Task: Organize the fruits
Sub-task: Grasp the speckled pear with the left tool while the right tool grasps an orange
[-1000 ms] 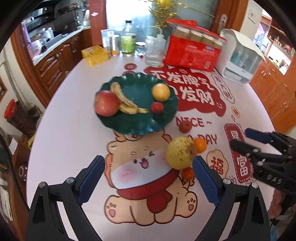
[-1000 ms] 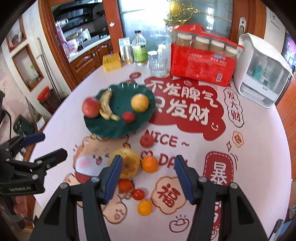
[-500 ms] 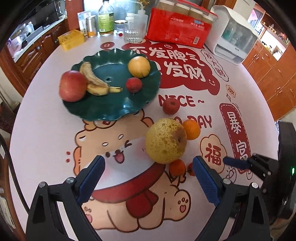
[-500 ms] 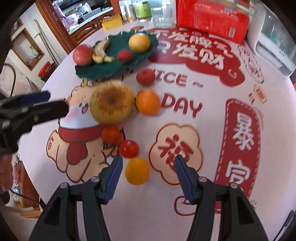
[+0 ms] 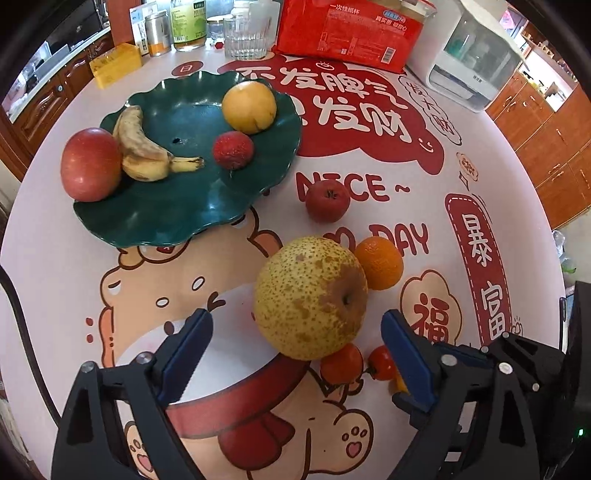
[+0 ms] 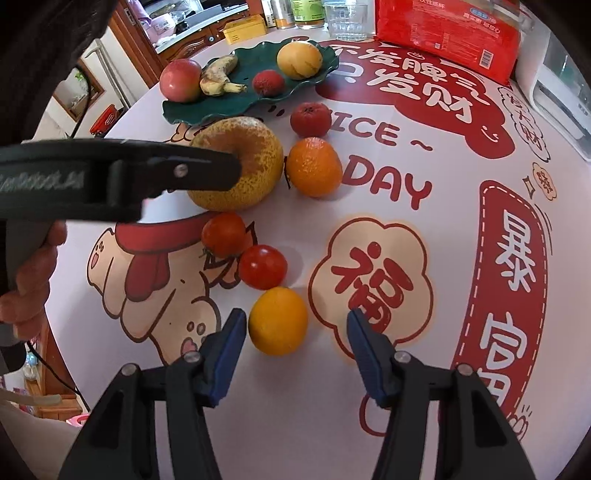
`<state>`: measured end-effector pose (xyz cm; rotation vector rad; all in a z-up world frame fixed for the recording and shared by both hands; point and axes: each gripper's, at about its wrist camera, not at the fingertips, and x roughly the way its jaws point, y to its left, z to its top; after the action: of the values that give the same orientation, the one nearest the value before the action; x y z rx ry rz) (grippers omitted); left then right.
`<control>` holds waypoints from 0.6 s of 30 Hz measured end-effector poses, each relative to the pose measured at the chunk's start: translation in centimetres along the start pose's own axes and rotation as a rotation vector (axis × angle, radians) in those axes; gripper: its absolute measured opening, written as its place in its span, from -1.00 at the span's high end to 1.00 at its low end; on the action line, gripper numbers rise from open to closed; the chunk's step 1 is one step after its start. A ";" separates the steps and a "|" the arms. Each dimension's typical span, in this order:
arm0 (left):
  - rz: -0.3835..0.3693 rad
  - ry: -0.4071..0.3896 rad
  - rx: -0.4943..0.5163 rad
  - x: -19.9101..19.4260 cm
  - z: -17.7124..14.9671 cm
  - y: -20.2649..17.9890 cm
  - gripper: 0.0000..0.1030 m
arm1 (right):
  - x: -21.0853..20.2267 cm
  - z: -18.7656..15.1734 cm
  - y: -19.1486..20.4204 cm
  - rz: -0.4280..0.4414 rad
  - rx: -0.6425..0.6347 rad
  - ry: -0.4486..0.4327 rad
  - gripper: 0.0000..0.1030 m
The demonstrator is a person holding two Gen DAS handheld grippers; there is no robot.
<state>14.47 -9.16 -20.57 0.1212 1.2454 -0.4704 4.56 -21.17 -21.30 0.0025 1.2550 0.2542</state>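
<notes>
Pear (image 5: 311, 298): large, yellow, brown-speckled, with a russet patch near its stem.

A home kitchen-dining room: wooden cabinets (image 5: 546, 122) at the right, a far-left kitchen counter (image 5: 55, 55), a festive-clothed desk (image 5: 424, 229) bearing bottles (image 5: 186, 22).

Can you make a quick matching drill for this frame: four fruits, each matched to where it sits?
Things:
1. banana
2. speckled pear
3. small yellow-orange fruit
4. red apple

Places:
A. between the left tool's fingers, not yet touched
B. at the green plate's rim, beside the banana
C. in front of the right tool, near its left finger
D. lying on the green plate, next to the apple

Pairs: 1-D, 2-A, 3-C, 4-B
</notes>
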 end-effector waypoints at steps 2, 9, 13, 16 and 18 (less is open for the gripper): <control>-0.001 0.006 -0.003 0.4 0.1 0.0 -0.64 | 0.0 -0.1 0.2 0.001 -0.018 -0.007 0.12; -0.037 0.033 -0.024 1.7 0.2 -0.2 -0.31 | -0.2 -0.1 0.3 0.002 -0.046 -0.012 0.39; -0.023 0.026 -0.021 1.8 0.1 -0.6 -0.31 | -0.2 0.0 -0.1 -0.001 -0.040 -0.013 0.39; -0.026 0.018 -0.024 1.9 0.0 -0.5 -0.31 | -0.2 0.0 -0.3 0.002 -0.035 -0.015 0.39; -0.025 0.019 -0.027 2.0 0.1 -0.5 -0.31 | -0.2 0.0 -0.3 0.003 -0.034 -0.015 0.39</control>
<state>14.80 -10.18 -22.32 0.0875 1.2726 -0.4753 4.60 -21.48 -21.18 -0.0228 1.2352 0.2773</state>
